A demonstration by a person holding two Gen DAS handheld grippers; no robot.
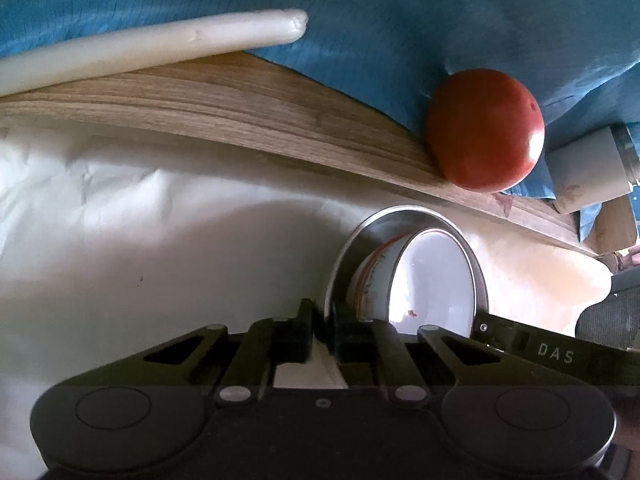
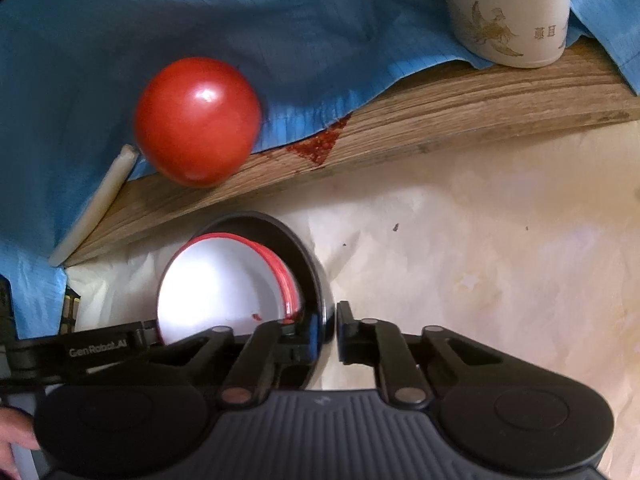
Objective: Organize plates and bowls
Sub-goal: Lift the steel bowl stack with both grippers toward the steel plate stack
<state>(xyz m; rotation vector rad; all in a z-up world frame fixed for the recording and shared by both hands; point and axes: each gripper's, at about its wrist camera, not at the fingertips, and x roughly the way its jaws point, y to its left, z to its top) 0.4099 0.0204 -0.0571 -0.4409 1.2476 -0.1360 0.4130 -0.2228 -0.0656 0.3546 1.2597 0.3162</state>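
The left gripper (image 1: 325,322) pinches one edge of a shiny steel bowl (image 1: 348,252), and the right gripper (image 2: 331,322) clamps the opposite rim; both jaws are nearly closed on thin metal. Nested inside sits a smooth white enamel bowl (image 2: 216,284) with a red rim, over crinkled pale paper (image 2: 480,240). Beyond, a glossy round tomato (image 2: 198,122) rests at the grainy wooden board (image 2: 440,120) and blue cloth (image 2: 300,40).

Both tongs are pitched steeply downward. The left tongs (image 1: 325,320) are clamped on a metal rim. The right tongs (image 2: 329,320) are clamped likewise on the opposite rim.
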